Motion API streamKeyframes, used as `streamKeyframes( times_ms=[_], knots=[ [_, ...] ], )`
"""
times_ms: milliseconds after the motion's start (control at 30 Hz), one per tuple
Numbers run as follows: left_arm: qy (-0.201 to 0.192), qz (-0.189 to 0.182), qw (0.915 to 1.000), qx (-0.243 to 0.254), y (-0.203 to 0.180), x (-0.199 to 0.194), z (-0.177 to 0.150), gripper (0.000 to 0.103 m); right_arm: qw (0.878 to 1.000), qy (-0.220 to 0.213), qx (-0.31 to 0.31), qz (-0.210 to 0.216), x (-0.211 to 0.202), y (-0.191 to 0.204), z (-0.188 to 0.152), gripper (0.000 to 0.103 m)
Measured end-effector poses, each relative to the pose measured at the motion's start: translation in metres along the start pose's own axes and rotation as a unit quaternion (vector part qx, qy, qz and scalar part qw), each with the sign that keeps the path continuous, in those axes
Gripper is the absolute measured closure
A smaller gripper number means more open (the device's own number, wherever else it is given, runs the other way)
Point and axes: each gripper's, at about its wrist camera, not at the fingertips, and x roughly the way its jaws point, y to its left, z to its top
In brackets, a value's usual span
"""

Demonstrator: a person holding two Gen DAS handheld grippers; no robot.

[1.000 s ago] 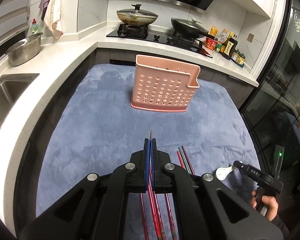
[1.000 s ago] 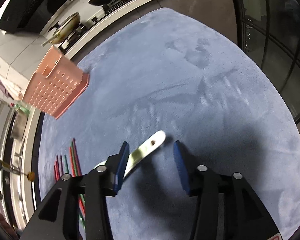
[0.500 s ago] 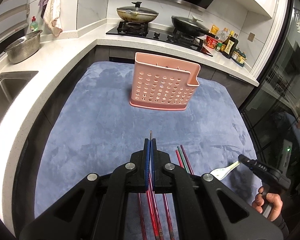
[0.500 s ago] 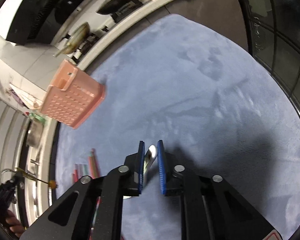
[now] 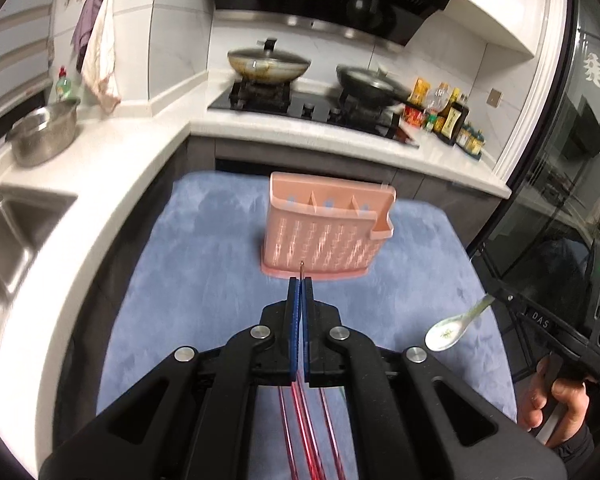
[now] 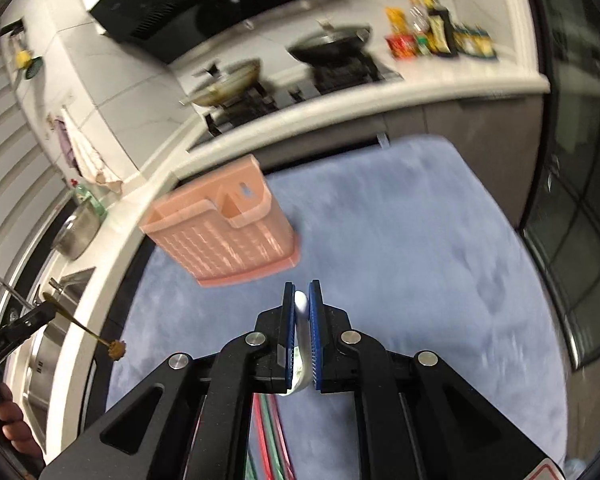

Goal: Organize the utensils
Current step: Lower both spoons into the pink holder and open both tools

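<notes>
Left tool (image 5: 300,280) clamps thin utensil (image 5: 301,266); pink holder (image 5: 324,236) ahead.

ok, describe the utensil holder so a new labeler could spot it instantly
Start at the blue fleece mat covering the worktop in front of the stove counter. Near its far edge stands the pink perforated plastic utensil caddy, upright, with divided compartments visible along its top. It is the only pink, boxy thing there: the red chopsticks lie flat on the mat, and the white ceramic spoon is held in the air.
</notes>
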Motion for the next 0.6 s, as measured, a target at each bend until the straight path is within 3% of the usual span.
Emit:
streamKeyframes(
  times_ms=[167, 367, 600],
  knots=[
    [-0.039, -0.004, 0.9992, 0.01, -0.007, 0.002, 0.046, 0.102, 0.998, -0.047, -0.05, -0.007, 0.007, 0.037, 0.058, 0.095],
    [-0.075, -0.022, 0.9969, 0.007, -0.015, 0.025, 0.097, 0.102, 0.996, -0.066, -0.066, -0.01, 0.042, 0.067, 0.107, 0.096],
    [-0.061, -0.023, 0.9979, -0.001, -0.015, 0.069, 0.113, 0.102, 0.995, -0.054, -0.079, -0.021, 0.092, 0.081, 0.125, 0.096]
  ],
)
